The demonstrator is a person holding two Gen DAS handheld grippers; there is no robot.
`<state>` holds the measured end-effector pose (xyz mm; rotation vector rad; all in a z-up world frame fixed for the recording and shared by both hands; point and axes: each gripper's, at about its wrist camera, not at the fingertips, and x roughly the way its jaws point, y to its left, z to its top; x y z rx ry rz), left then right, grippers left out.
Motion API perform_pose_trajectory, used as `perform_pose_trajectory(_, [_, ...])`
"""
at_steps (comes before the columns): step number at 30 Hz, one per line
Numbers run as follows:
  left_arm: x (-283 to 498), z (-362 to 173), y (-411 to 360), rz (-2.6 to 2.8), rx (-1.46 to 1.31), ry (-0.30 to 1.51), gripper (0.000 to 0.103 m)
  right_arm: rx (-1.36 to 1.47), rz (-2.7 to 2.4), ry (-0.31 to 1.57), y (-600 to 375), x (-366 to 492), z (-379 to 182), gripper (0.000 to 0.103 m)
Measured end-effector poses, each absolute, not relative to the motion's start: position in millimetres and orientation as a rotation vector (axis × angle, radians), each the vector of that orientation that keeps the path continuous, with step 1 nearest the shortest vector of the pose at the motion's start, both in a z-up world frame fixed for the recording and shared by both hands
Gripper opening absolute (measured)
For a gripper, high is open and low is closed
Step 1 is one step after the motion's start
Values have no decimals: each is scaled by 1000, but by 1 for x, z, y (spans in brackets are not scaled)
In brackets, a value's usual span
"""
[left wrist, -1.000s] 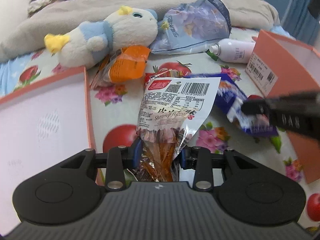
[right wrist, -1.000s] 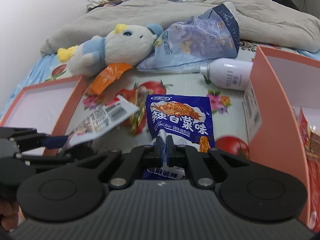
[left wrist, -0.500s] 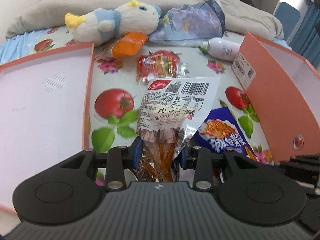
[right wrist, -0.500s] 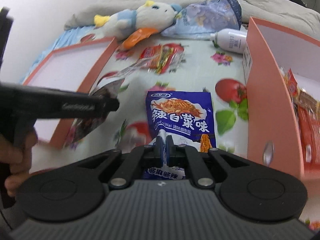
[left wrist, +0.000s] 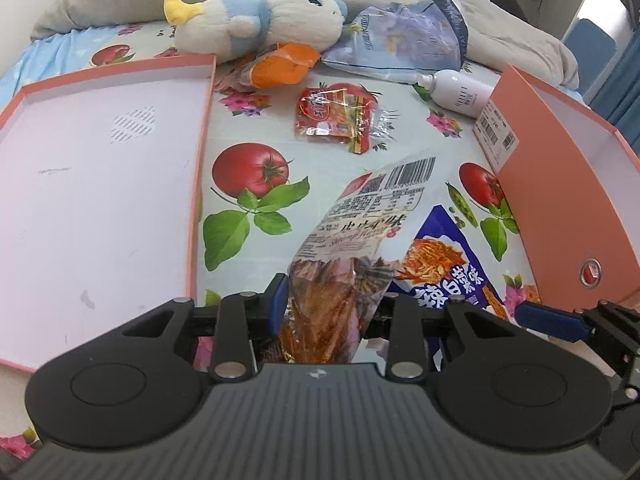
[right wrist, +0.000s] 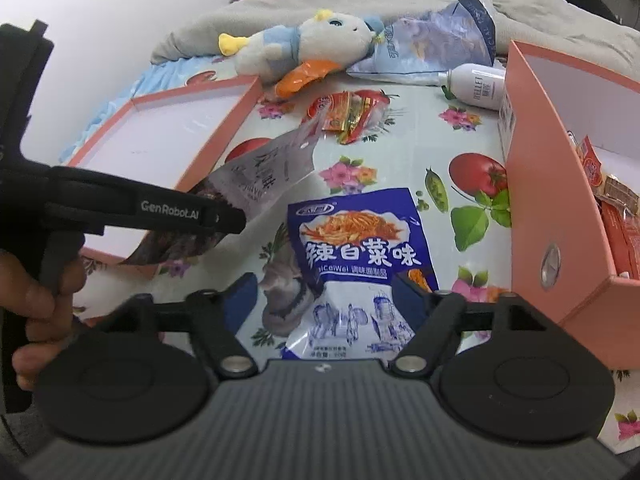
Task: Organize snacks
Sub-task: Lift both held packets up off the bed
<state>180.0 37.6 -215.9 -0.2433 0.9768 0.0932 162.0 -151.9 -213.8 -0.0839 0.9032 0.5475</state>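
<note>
Between two pink box walls, left fingers grip shrimp packet; right fingers, just opened, straddle blue packet

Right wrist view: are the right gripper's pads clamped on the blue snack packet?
No, the right gripper stands open, its pads clear of the blue snack packet lying between them.

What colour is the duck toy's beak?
Yellow; the plush duck's beak shows best in the left wrist view.

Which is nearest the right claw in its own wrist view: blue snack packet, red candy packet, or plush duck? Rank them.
1. Blue snack packet, lying between the open right claw fingers.
2. Red candy packet, mid-sheet beyond it.
3. Plush duck, farthest, by the blanket.
</note>
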Motion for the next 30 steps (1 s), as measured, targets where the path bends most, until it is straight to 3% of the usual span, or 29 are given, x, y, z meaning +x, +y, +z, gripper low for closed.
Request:
perform_pose_trajectory(22, [169,-213,50,148,-316,957,37,-159,487,966,-141,196,-249,81])
perform_pose_trajectory(28, [166,-209,52,174,-347,956,37,-177,495,951,-140,194,-247,56])
perform_pose_trajectory(30, [165,-206,52,176,-352,955,37,-156,493,945,-140,194,-242,38])
